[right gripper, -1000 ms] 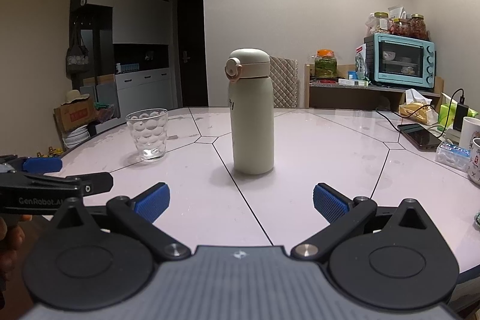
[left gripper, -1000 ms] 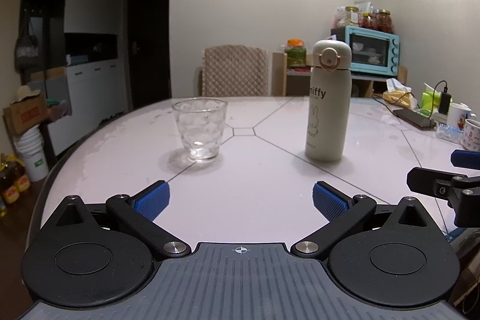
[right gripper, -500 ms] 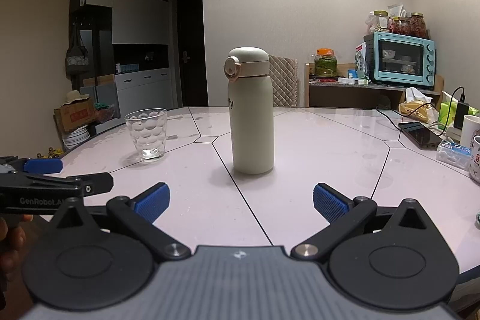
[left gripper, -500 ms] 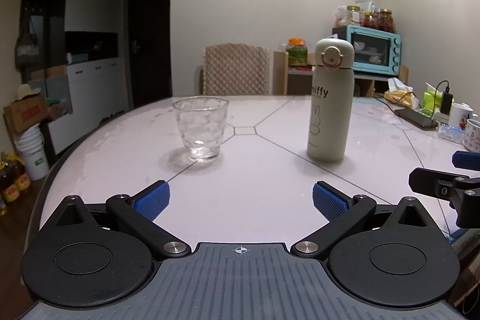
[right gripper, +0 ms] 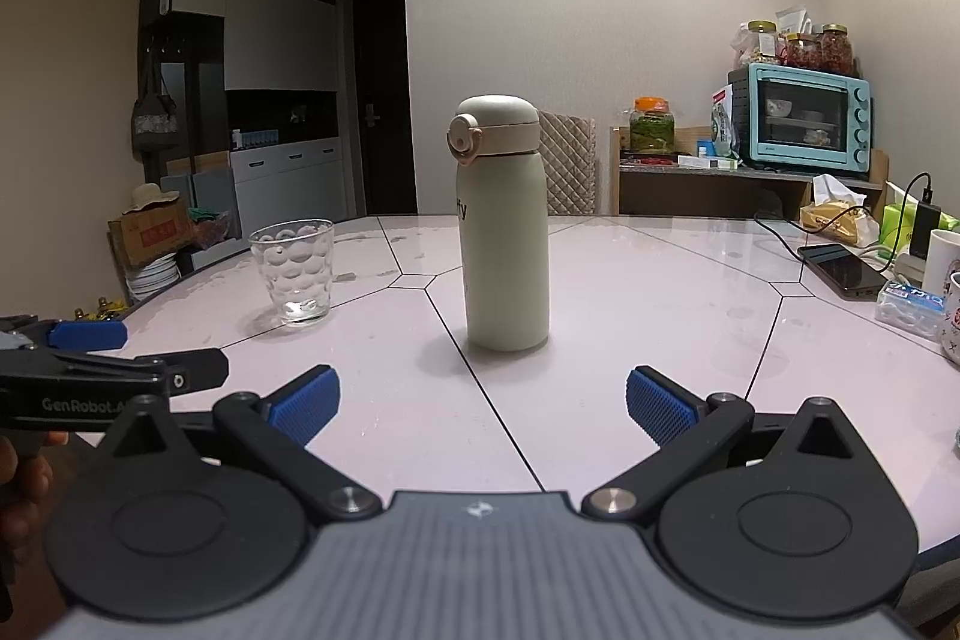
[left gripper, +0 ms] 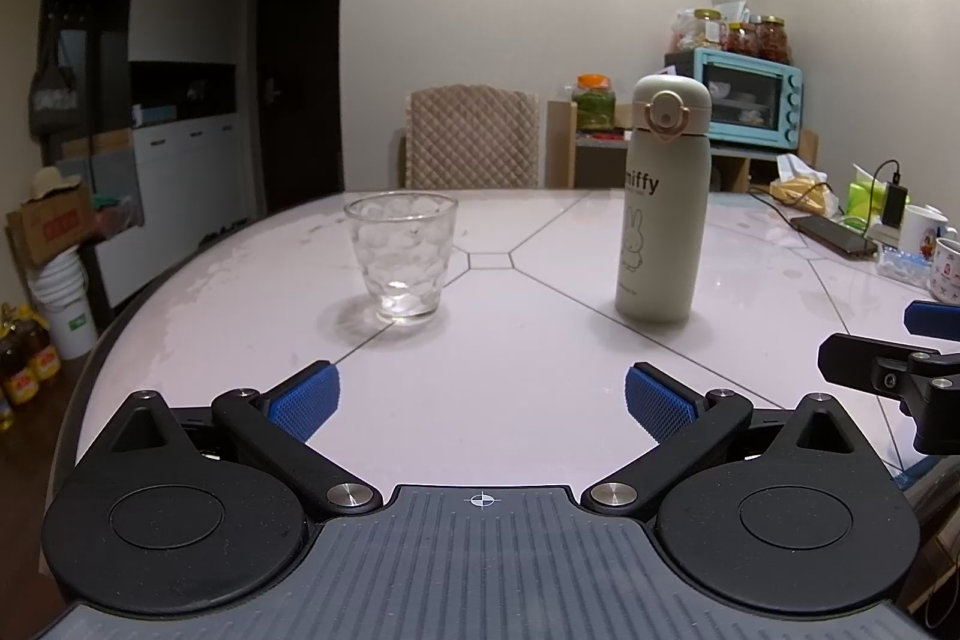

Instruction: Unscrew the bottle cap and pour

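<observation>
A cream insulated bottle (left gripper: 661, 202) with a capped lid stands upright on the white table (left gripper: 510, 358); it also shows in the right wrist view (right gripper: 505, 226). A clear dimpled glass (left gripper: 401, 259) stands to its left, also seen in the right wrist view (right gripper: 294, 272). My left gripper (left gripper: 480, 397) is open and empty, short of both objects. My right gripper (right gripper: 480, 397) is open and empty, facing the bottle from a short way off. The right gripper's fingers (left gripper: 882, 370) show at the right edge of the left wrist view.
A phone (right gripper: 840, 268) on a cable, mugs (right gripper: 945, 262) and a tissue pack (right gripper: 909, 307) lie at the table's right side. A quilted chair (left gripper: 471, 136) stands behind the table. A teal oven (right gripper: 801, 115) and jars sit on a shelf beyond.
Both grippers have drifted very slightly; the bottle sits a touch further right in the left wrist view. Nothing was taken hold of.
</observation>
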Motion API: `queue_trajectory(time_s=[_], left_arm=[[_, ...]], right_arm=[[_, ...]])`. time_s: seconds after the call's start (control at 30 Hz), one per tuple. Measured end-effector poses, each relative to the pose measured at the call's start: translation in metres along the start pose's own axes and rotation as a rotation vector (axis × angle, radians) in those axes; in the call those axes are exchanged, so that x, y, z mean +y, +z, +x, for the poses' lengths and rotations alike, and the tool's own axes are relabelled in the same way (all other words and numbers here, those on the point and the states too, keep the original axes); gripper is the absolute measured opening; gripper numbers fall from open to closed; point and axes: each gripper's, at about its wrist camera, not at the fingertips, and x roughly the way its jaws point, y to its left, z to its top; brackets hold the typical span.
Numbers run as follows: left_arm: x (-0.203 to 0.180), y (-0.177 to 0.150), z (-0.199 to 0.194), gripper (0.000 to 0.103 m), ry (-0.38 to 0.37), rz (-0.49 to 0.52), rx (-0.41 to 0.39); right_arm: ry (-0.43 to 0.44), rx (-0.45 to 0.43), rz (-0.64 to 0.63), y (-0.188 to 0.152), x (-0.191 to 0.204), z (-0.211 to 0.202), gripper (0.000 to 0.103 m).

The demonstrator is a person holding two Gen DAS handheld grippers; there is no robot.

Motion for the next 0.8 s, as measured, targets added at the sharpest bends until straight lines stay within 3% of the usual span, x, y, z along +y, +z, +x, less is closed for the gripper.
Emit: queue_trajectory(time_s=[0.8], left_arm=[[0.001, 0.010, 0.017, 0.103, -0.019, 0.013, 0.010]], right_arm=[[-0.014, -0.002, 0.015, 0.005, -0.010, 0.011, 0.103]])
